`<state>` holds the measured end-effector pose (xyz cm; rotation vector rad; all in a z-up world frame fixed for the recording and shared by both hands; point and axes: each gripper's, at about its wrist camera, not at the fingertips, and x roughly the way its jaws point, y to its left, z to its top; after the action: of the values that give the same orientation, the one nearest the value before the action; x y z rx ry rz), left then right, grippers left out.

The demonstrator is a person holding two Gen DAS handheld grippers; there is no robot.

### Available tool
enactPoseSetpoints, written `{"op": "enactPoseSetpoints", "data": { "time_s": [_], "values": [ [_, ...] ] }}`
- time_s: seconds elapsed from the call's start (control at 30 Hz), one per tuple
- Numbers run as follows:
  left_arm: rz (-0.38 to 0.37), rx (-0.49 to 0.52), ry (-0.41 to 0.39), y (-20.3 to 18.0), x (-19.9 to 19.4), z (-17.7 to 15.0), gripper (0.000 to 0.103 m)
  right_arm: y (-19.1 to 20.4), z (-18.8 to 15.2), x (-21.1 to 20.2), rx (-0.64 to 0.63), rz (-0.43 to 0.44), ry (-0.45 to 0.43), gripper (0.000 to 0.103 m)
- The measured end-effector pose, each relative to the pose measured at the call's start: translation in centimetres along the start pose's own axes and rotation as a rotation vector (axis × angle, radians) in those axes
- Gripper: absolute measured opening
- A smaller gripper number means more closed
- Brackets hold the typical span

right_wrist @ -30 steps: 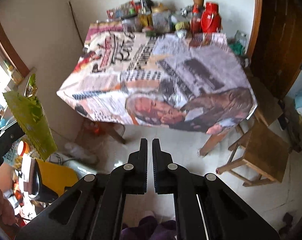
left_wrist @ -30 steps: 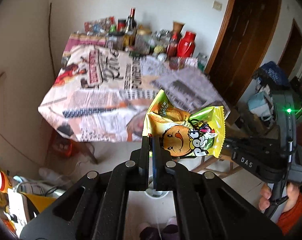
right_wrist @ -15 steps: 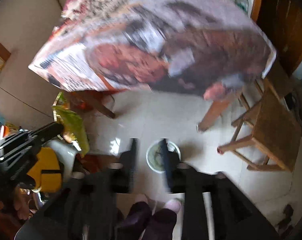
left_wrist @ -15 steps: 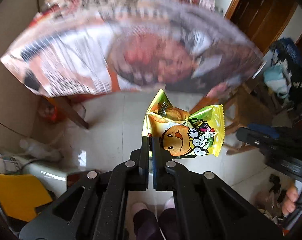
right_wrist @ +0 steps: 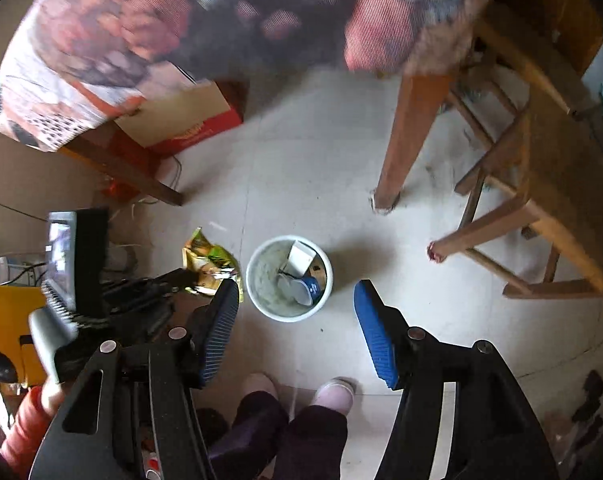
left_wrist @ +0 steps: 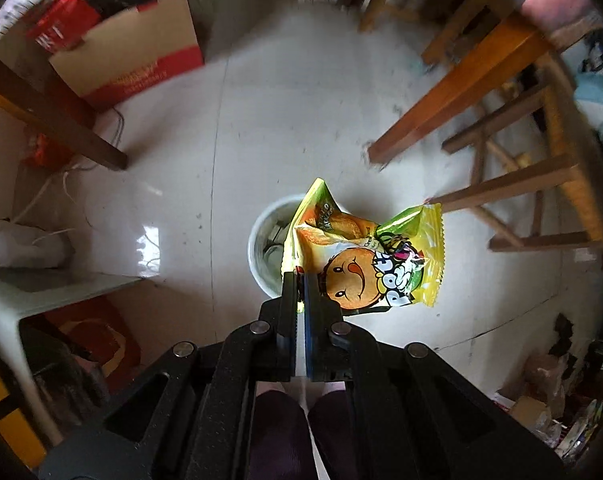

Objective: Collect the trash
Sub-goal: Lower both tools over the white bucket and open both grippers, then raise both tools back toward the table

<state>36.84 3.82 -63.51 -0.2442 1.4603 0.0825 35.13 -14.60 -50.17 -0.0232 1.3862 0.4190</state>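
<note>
My left gripper (left_wrist: 300, 280) is shut on the edge of a yellow-green snack bag (left_wrist: 365, 252) and holds it above a small white bin (left_wrist: 261, 240) on the floor. In the right wrist view the bin (right_wrist: 257, 276) stands on the tiles with a white carton and a blue-and-white item inside; the snack bag (right_wrist: 209, 258) and the left gripper (right_wrist: 185, 278) hover just left of it. My right gripper (right_wrist: 297, 304) is open and empty, its blue pads either side of the bin from above.
A table leg (right_wrist: 401, 140) and a wooden stool (right_wrist: 541, 208) stand right of the bin. A cardboard box (right_wrist: 189, 120) lies under the cloth-covered table (right_wrist: 101, 60). The person's feet (right_wrist: 333, 392) are just below the bin. Clutter fills the left edge.
Both grippers have tilted down from the table toward the floor. The left gripper has brought the snack bag over the bin. The right gripper has opened wide.
</note>
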Motion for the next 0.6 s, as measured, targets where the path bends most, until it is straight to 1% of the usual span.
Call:
{"op": "enactPoseSetpoints", "data": {
  "time_s": [0.07,0.1,0.13,0.17,0.2,0.27,0.33,0.43,0.5,0.6],
  "values": [
    [-0.003,0.001,0.034,-0.4,3.0,0.1,0.002,-0.8,-0.5,1.7,0.005,-0.001,0.014,0.056],
    [0.009,0.001,0.051,-0.6,4.2,0.2,0.006,-1.2,-0.7,2.5,0.005,-0.002,0.020,0.056],
    [0.032,0.000,0.077,-0.7,5.2,0.2,0.013,-1.4,-0.7,3.0,0.005,-0.005,0.026,0.056],
    [0.062,-0.005,0.115,-0.7,6.2,0.3,0.018,-1.7,-0.8,3.8,0.007,-0.013,0.036,0.056],
    [0.071,-0.011,0.150,-0.6,7.1,0.3,0.022,-2.0,-1.0,4.2,0.010,-0.017,0.045,0.056],
    [0.043,-0.029,0.158,-0.4,7.2,0.1,0.024,-2.5,-1.1,4.8,0.022,-0.016,0.056,0.056],
    [0.007,-0.042,0.155,-0.2,6.4,-0.1,0.028,-2.8,-1.2,4.7,0.036,-0.012,0.059,0.056],
    [0.000,-0.028,0.137,-0.4,4.7,-0.5,0.032,-2.4,-1.1,4.0,0.045,-0.002,0.057,0.056],
    [-0.002,-0.013,0.122,-0.4,2.7,-0.5,0.032,-2.0,-0.8,3.2,0.042,0.002,0.049,0.056],
    [-0.007,0.003,0.090,-0.3,-1.4,-0.2,0.032,-1.0,-0.3,1.3,0.028,0.006,0.031,0.056]
  ]
}}
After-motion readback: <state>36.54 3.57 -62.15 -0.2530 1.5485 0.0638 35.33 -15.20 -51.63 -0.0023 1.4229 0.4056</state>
